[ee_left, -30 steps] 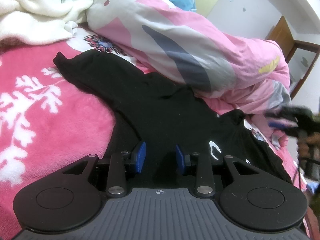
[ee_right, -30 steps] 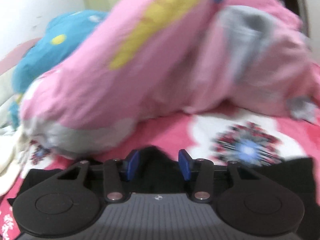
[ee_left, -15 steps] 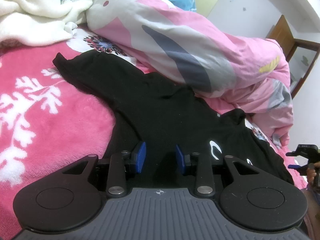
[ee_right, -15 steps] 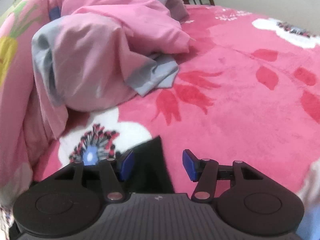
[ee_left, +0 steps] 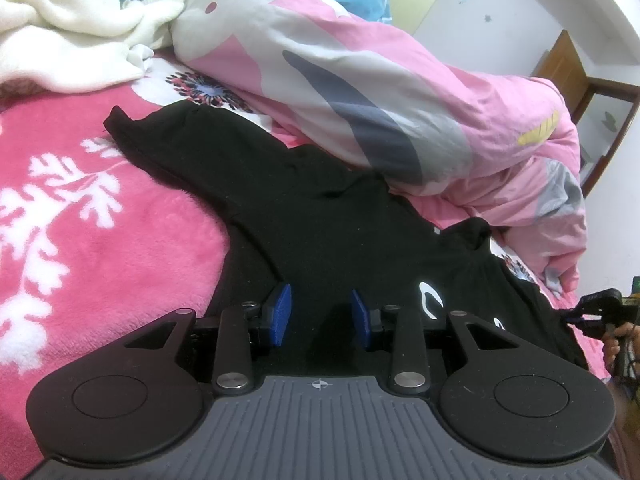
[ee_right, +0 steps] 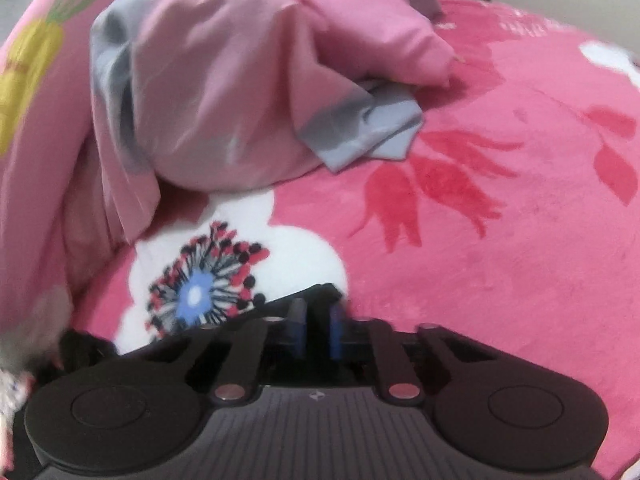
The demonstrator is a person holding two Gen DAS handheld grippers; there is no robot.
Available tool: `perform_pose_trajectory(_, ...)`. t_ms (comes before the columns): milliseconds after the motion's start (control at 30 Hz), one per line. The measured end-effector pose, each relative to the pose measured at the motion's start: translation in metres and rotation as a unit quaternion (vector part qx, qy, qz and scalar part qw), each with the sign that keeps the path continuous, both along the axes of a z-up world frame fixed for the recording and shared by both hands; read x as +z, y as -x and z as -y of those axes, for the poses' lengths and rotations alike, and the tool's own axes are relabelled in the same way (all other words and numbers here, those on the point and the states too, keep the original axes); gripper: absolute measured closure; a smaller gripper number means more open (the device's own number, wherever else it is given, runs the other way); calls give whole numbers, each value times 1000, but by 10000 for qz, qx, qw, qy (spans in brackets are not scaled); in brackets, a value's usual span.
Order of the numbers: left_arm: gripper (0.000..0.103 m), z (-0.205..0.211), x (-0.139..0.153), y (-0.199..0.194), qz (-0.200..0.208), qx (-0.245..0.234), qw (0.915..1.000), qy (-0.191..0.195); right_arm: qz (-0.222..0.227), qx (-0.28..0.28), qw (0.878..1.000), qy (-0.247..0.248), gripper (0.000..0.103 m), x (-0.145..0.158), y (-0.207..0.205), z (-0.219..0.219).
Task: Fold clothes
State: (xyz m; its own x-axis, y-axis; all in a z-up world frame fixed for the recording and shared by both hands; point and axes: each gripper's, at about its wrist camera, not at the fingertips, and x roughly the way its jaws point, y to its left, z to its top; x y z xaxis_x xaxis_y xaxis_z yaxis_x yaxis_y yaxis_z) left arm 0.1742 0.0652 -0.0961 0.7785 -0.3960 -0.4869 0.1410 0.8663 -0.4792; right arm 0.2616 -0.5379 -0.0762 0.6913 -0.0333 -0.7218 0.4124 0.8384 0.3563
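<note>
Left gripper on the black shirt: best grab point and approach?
Take the black shirt at its near left side edge, where it meets the pink blanket, just ahead and left of the left gripper. That edge lies flat and exposed; come in low from the blanket side. The far sleeve tip is free but further off. The right gripper looks shut on the opposite corner.

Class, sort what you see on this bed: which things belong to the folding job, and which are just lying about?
Job: black garment; left gripper, open; right gripper, closed on its corner.
Lying about: pink duvet; white blanket; pink bedspread.
</note>
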Motion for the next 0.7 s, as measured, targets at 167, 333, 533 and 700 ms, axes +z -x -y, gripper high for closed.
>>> perform_pose_trajectory(167, 70, 0, 0, 0, 2, -1, 10000, 17, 41, -336, 9968, 719, 100, 9, 3, 0)
perform_pose_trajectory(333, 70, 0, 0, 0, 0, -14, 10000, 22, 26, -696, 9887, 1326, 100, 16, 6, 4)
perform_pose_trajectory(533, 70, 0, 0, 0, 2, -13, 10000, 22, -238, -880, 9869, 1334, 100, 0, -2, 15)
perform_pose_trajectory(700, 70, 0, 0, 0, 0, -12, 10000, 23, -232, -971, 9907, 926, 77, -1, -1, 28)
